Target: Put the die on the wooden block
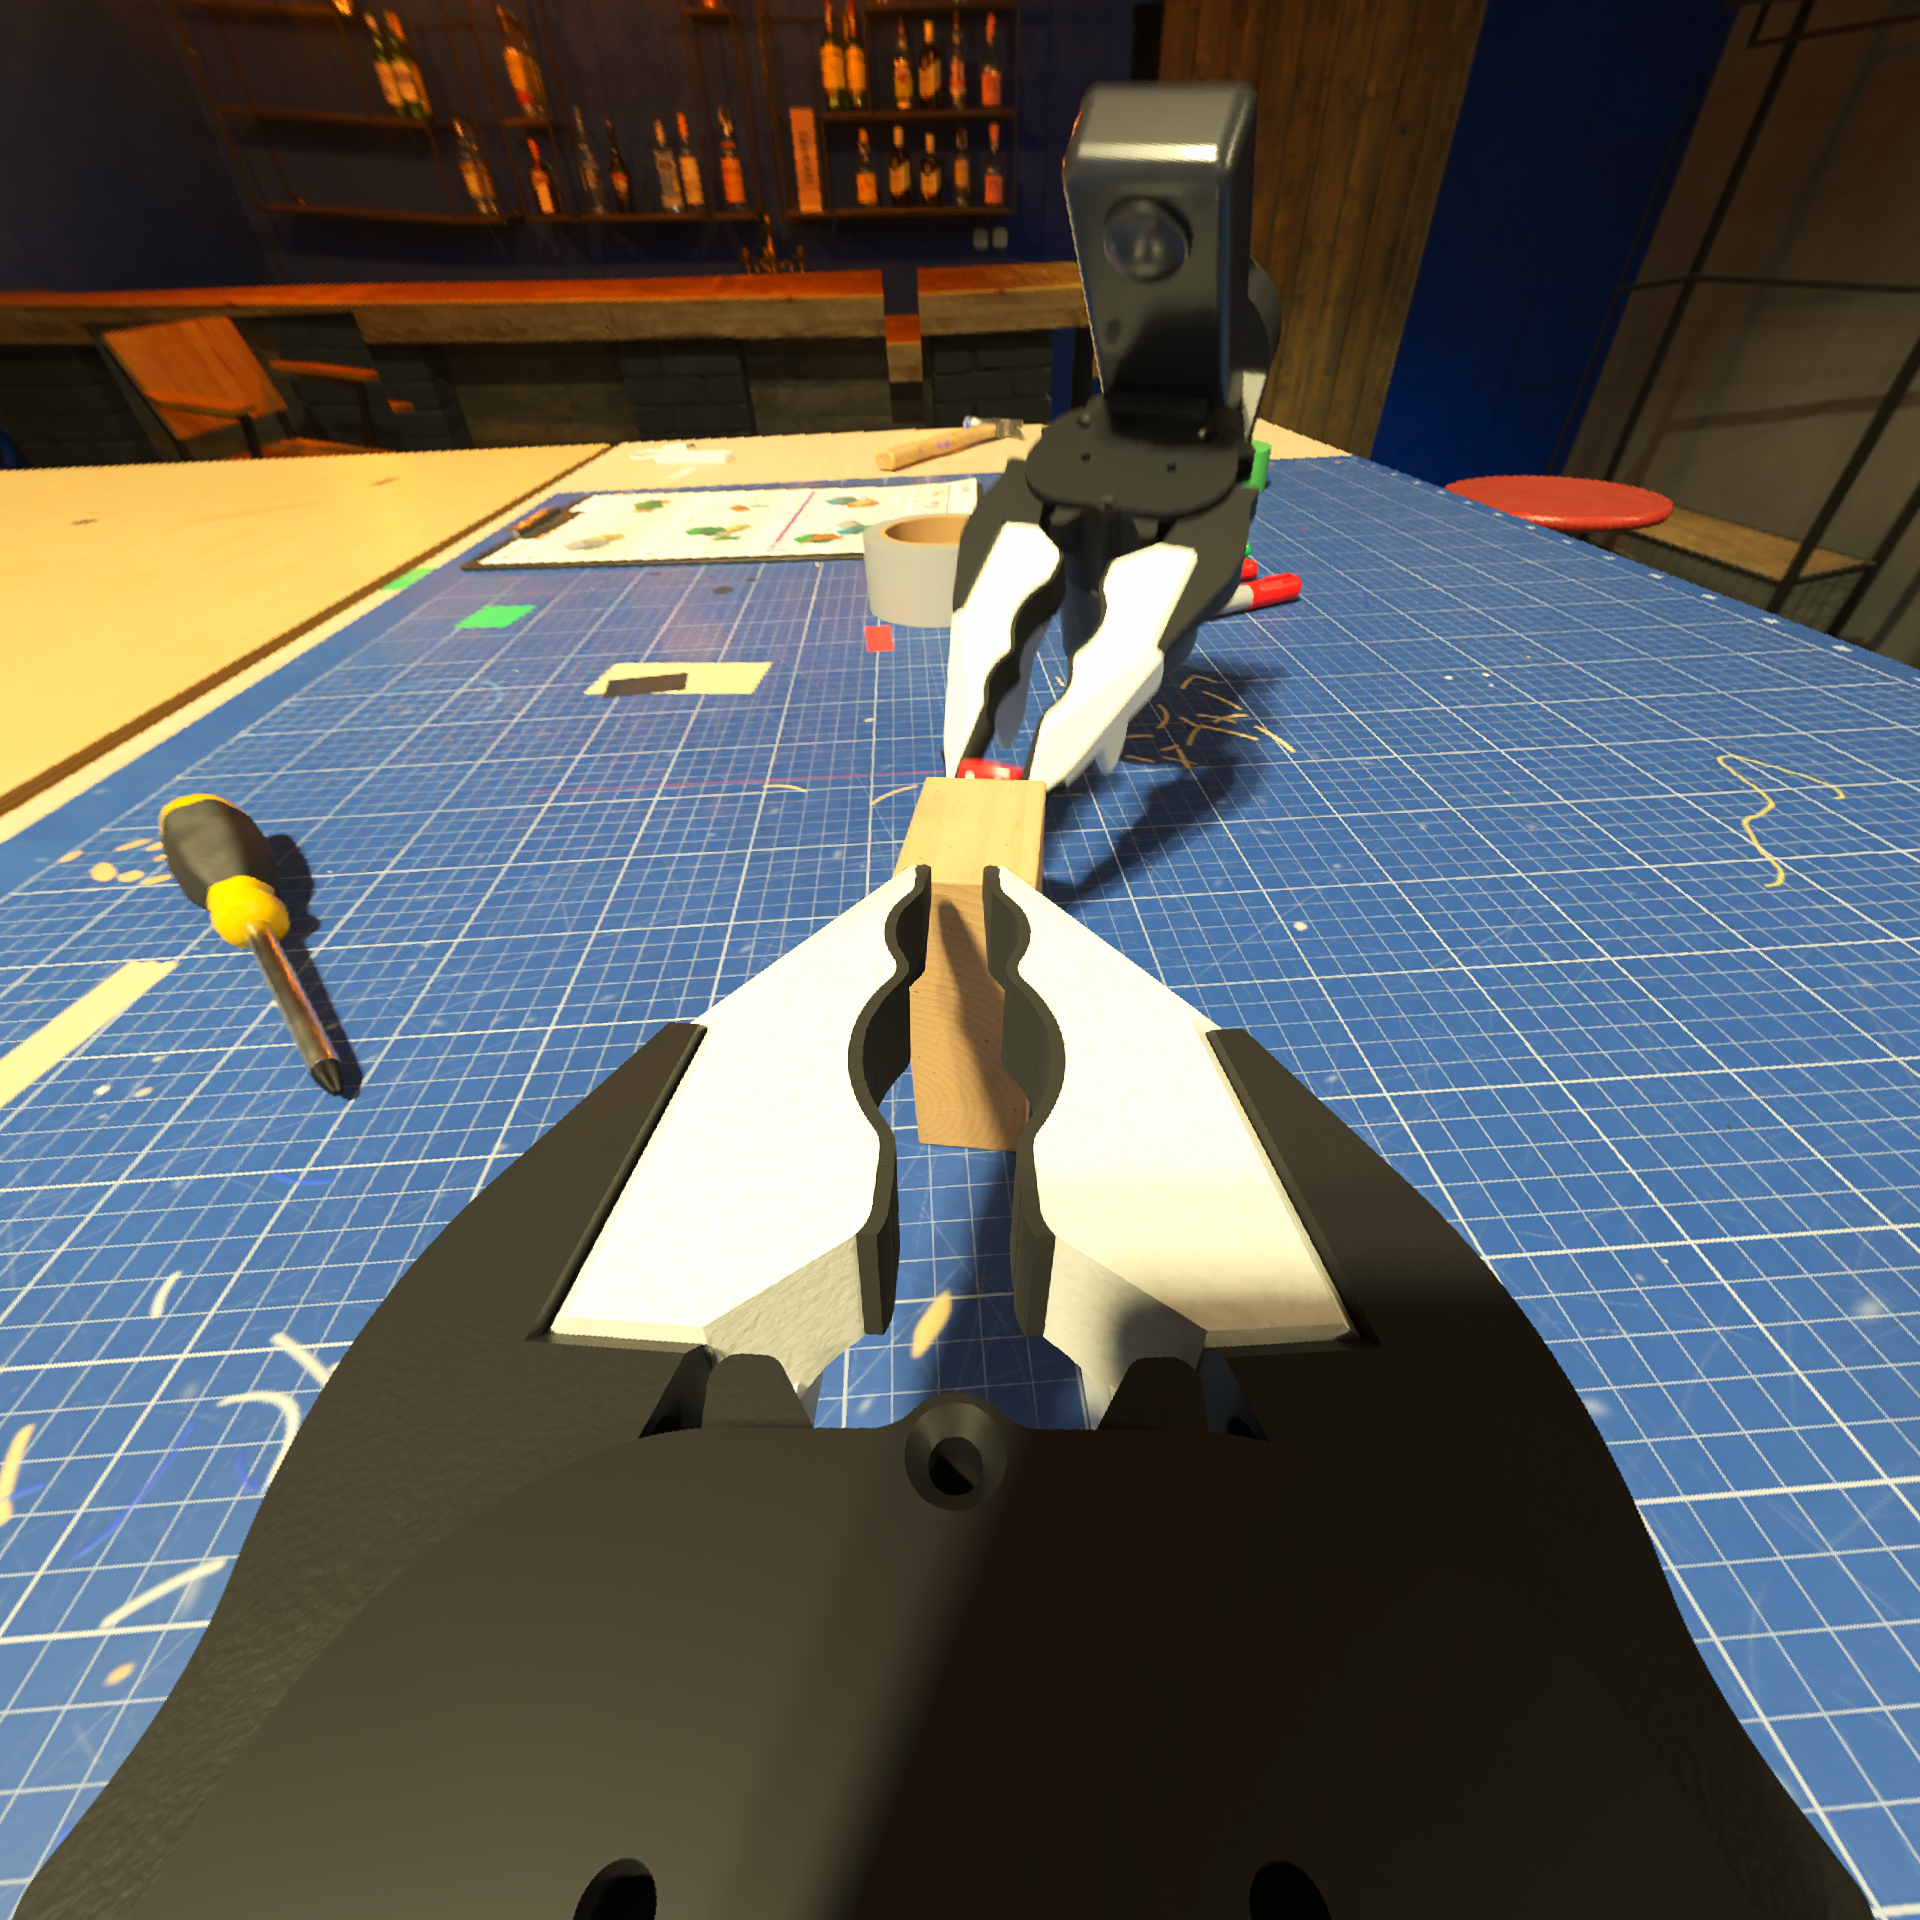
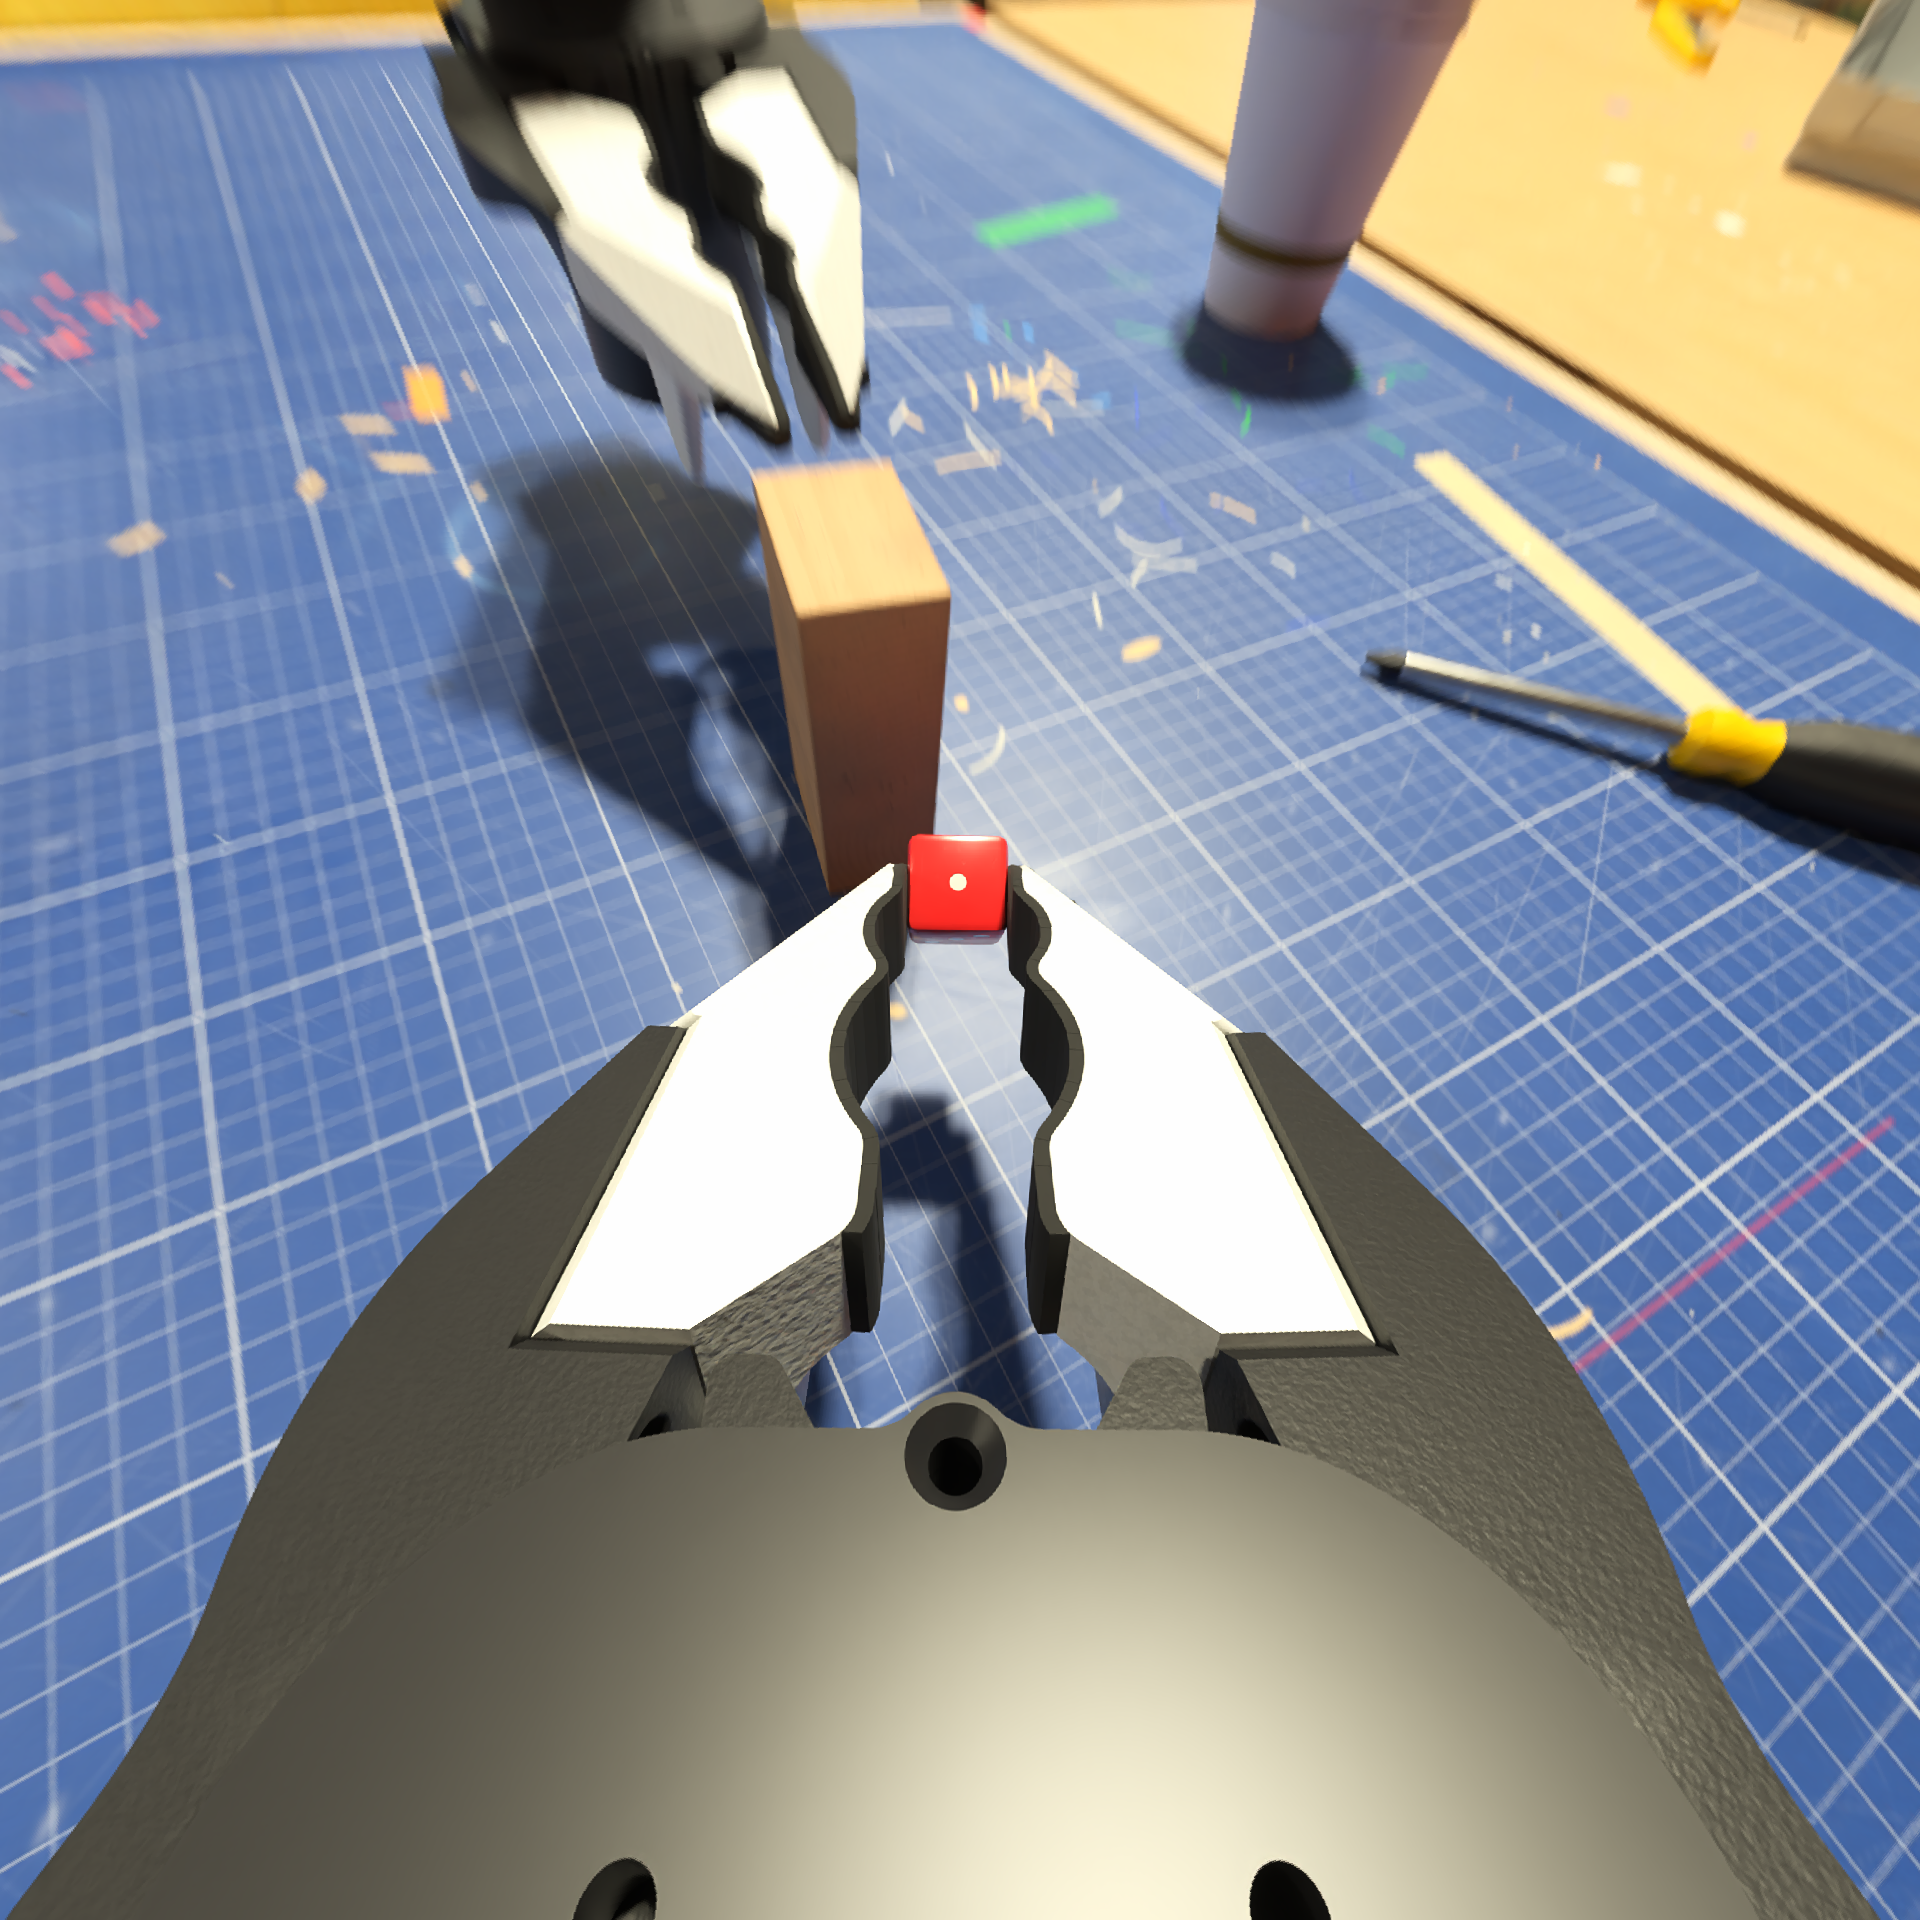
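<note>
Right wrist view: right tool (image 2: 956, 896) grips die (image 2: 957, 883) beside wooden block (image 2: 857, 634).

blue cutting mat (image 1: 1455, 1039) carries wooden block (image 1: 971, 831), screwdriver (image 1: 249, 914), tape roll (image 1: 914, 566).

die (image 1: 985, 770): mostly hidden behind wooden block (image 1: 971, 831), 12 o'clock | screwdriver (image 2: 1704, 740): handle cut off at 3 o'clock edge | left gripper (image 2: 821, 416): blurred, top cut off at 12 o'clock | tape roll (image 1: 912, 569): partly hidden
</note>
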